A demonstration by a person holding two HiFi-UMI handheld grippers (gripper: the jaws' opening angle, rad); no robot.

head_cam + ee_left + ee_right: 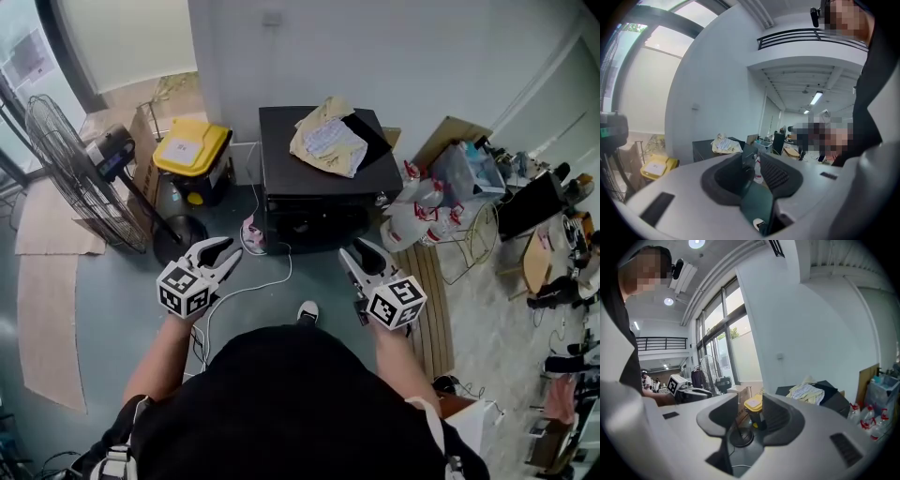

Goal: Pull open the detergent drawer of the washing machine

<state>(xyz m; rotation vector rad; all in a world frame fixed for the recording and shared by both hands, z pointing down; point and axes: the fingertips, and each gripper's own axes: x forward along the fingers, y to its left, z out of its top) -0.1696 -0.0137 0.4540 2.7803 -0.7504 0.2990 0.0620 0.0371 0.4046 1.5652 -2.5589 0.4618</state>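
While the left gripper [230, 251] and right gripper [353, 249] hang short of the black washing machine [319, 187], neither touches it
Both pairs of jaws stand apart, empty; the machine sits far centre, a cloth bundle [328, 139] on top

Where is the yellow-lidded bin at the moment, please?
In the head view, the yellow-lidded bin stands just left of the black washing machine, between it and the standing fan.
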